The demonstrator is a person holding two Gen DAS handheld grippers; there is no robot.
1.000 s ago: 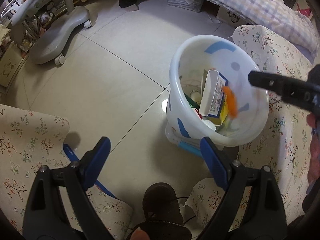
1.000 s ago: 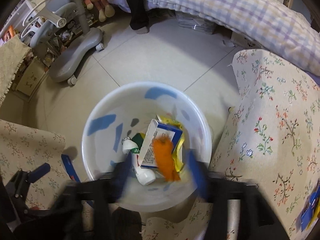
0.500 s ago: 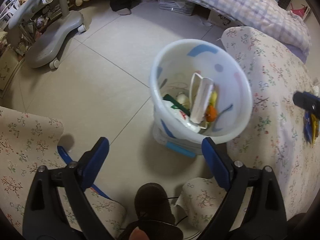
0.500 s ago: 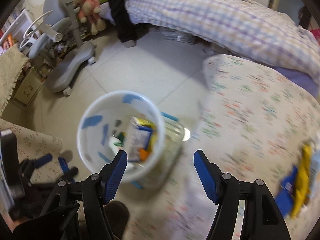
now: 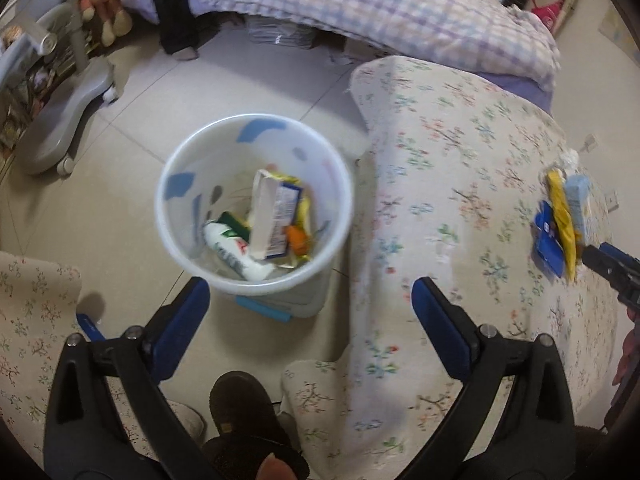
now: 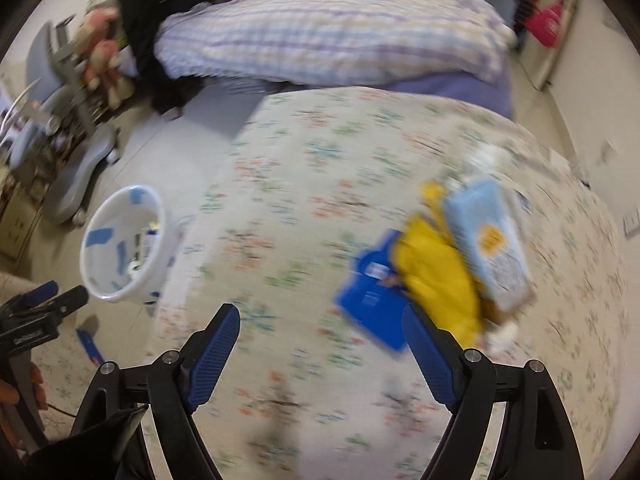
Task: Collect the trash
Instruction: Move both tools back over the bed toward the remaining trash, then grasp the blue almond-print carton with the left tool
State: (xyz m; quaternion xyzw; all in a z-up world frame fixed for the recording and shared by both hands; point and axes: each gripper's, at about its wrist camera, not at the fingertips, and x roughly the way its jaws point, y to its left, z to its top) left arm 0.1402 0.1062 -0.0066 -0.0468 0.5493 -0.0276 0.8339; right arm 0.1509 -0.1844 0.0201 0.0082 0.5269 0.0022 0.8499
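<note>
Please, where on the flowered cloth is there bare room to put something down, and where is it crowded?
The flowered cloth is bare from its edge beside the white bin across to the trash pile. It is crowded toward the right, where a blue packet, a yellow wrapper and a light blue carton overlap. The bin already holds several pieces.

White bin [image 5: 256, 288] on floor, half full; blue, yellow, pale-blue wrappers [image 6: 436, 276] piled near cloth's right edge.
</note>
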